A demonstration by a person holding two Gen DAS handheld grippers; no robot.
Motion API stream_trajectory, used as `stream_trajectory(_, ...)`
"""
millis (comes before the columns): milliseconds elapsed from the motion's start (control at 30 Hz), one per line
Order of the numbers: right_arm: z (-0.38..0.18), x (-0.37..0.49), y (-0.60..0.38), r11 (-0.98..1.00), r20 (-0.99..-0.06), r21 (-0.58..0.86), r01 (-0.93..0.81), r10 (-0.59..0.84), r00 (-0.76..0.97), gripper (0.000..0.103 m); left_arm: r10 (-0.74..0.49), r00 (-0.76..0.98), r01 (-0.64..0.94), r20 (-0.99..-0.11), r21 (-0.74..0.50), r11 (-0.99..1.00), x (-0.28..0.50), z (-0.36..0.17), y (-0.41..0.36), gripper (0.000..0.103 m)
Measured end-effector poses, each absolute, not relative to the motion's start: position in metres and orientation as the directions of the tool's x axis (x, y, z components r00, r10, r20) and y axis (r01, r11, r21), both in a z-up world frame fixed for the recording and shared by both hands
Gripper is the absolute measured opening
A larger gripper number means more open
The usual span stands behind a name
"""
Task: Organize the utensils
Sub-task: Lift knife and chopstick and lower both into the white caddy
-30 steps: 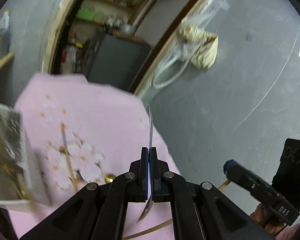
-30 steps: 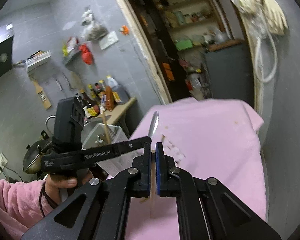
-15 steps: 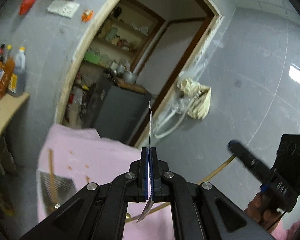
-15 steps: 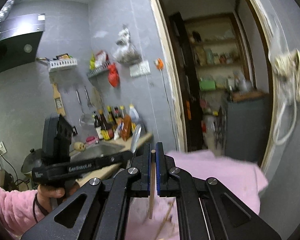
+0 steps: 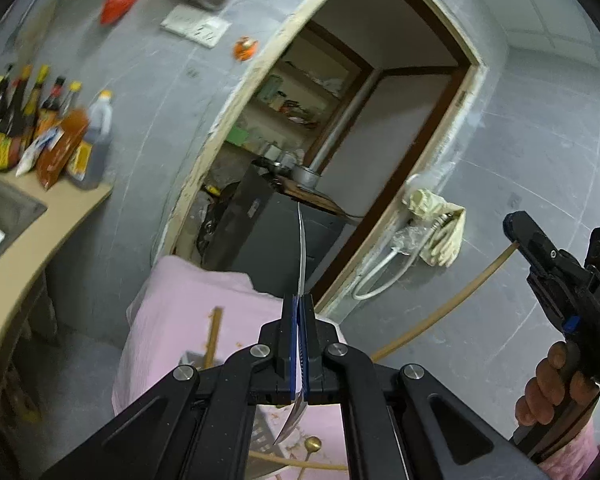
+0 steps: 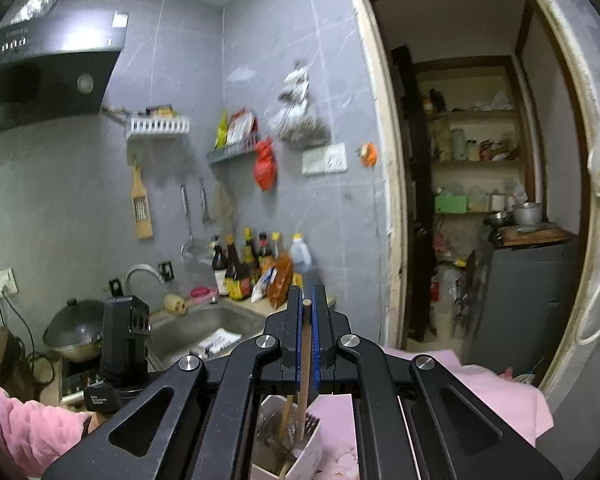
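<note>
the knife [image 5: 301, 264] sits edge-on between the pads of your left gripper [image 5: 299, 344], which is pressed closed on it; the thin blade runs up and forward past the fingertips, and its other end pokes out below the jaws toward you. your right gripper [image 6: 307, 340] is clamped on a wooden chopstick [image 6: 304, 376], whose top end is flush with the fingertips while the rest hangs down behind the jaws.

directly under your right gripper the chopstick's lower end drops into the white utensil holder [image 6: 306, 460], where a fork [image 6: 309, 424] and another wooden stick already stand; whether the tip touches the bottom is hidden. from your left gripper the same holder [image 5: 194, 360] shows just below and left of the jaws, with a wooden stick [image 5: 212, 336] rising out of it. the holder rests on a pink cloth [image 5: 180, 312] that spreads under both grippers. a gold spoon [image 5: 313, 445] lies on the cloth just beneath your left jaws.

out to the right of your left gripper, your right hand [image 5: 552, 388] and its tool hold the chopstick, seen there as a long curved stick. beyond, left and ahead, a sink [image 6: 208, 324] and sauce bottles [image 6: 252, 268] stand on the counter.
</note>
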State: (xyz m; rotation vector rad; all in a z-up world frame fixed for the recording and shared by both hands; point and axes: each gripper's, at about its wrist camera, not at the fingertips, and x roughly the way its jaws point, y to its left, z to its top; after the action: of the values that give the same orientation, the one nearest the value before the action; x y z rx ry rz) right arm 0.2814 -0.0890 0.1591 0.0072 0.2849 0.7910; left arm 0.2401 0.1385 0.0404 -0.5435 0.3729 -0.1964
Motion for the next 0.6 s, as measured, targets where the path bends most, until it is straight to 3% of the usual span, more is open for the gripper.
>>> stream_trajectory(367, 0.094, 0.305, -0.046, 0.685, -0.406, 0.111, -0.720, 0.692, 0.597, 0.004, -0.240, 0.916, 0.057, -0.321, -0.489, 0.870, 0.234, -0.003, 0.134, 0.002)
stream_trajectory(600, 0.065, 0.318, -0.042, 0.689, -0.464, 0.185, -0.701, 0.690, 0.556, 0.004, -0.232, 0.904, 0.004, -0.358, -0.536, 0.844, 0.233, -0.031, 0.140, 0.002)
